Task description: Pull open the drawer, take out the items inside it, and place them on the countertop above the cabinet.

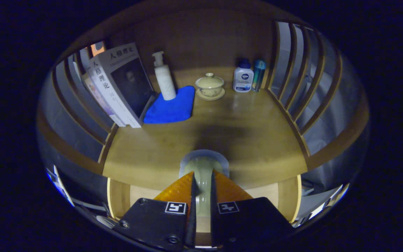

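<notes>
Clearly the tongs (201,190) are clenched on the rim of a pale green glazed ceramic cup (203,168), held just over the wooden worktop (257,133) above the open drawer (117,197). It looks stiff, slick, breakable; rim hold seems apt.

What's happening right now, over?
Tongs shut on pale green glossy cup, held over the wooden countertop. Open drawer below. Landing spot ahead bare; blue folded cloth well beyond.
</notes>
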